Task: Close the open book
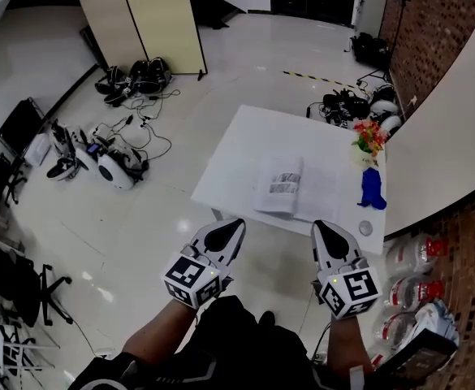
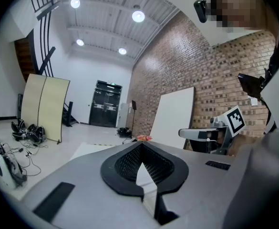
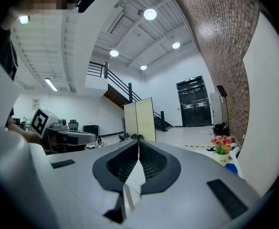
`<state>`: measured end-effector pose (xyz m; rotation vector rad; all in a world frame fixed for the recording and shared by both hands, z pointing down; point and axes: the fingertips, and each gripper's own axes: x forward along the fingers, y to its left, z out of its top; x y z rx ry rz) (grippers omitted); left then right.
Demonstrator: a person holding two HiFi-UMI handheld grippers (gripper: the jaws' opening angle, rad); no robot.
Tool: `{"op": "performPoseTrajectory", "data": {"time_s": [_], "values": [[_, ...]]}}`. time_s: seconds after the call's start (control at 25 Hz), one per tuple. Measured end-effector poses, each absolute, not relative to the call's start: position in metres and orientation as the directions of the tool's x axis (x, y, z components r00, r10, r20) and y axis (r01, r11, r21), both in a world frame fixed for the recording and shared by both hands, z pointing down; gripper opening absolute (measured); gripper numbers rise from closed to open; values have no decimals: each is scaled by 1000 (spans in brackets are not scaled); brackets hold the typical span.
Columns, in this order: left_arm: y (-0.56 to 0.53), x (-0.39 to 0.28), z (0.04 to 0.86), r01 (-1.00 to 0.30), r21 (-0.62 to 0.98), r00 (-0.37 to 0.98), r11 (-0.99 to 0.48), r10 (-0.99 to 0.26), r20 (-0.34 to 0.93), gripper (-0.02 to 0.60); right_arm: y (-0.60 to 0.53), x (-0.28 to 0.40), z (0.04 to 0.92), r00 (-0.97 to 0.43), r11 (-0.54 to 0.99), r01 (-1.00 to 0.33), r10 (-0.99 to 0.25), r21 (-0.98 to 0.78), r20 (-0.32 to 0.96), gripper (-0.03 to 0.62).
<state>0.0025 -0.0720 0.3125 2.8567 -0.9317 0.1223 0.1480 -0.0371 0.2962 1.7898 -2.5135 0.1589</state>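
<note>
An open book point(image 1: 284, 185) lies flat on the near part of a white table point(image 1: 245, 145), its printed pages facing up. Both grippers hang in the air short of the table's near edge, apart from the book. My left gripper point(image 1: 239, 227) sits at the lower left of the book, its jaws shut with nothing between them, as the left gripper view point(image 2: 141, 144) shows. My right gripper point(image 1: 318, 227) is at the lower right, also shut and empty, with the tips meeting in the right gripper view point(image 3: 139, 140).
On the table's right side stand a small pot of flowers point(image 1: 369, 140), a blue figure point(image 1: 372, 189) and a small round grey object point(image 1: 365, 228). Cables and gear point(image 1: 111, 157) litter the floor at left. A folding screen point(image 1: 152, 23) stands behind. Bottles point(image 1: 412, 291) sit by the brick wall.
</note>
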Motion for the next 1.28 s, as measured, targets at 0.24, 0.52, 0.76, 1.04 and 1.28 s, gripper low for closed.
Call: {"op": "performPoseTrajectory", "data": {"time_s": [0.24, 0.52, 0.76, 1.04, 1.28], "values": [[-129, -5, 327, -617, 97, 784, -781, -601, 151, -6, -86, 146, 298, -312, 310, -950, -944, -34, 105, 2], [-200, -14, 334, -566, 120, 823, -815, -551, 138, -6, -154, 136, 305, -266, 269, -963, -952, -1, 153, 2], [-251, -10, 346, -517, 129, 855, -846, -503, 127, -6, -207, 123, 328, -257, 276, -959, -942, 64, 215, 3], [-283, 1, 400, -506, 193, 859, -840, -471, 203, -6, -245, 109, 382, -303, 357, -930, -883, 93, 358, 3], [-291, 5, 461, -580, 210, 798, -787, -496, 342, -6, -259, 87, 452, -400, 550, -821, -746, 153, 533, 57]]}}
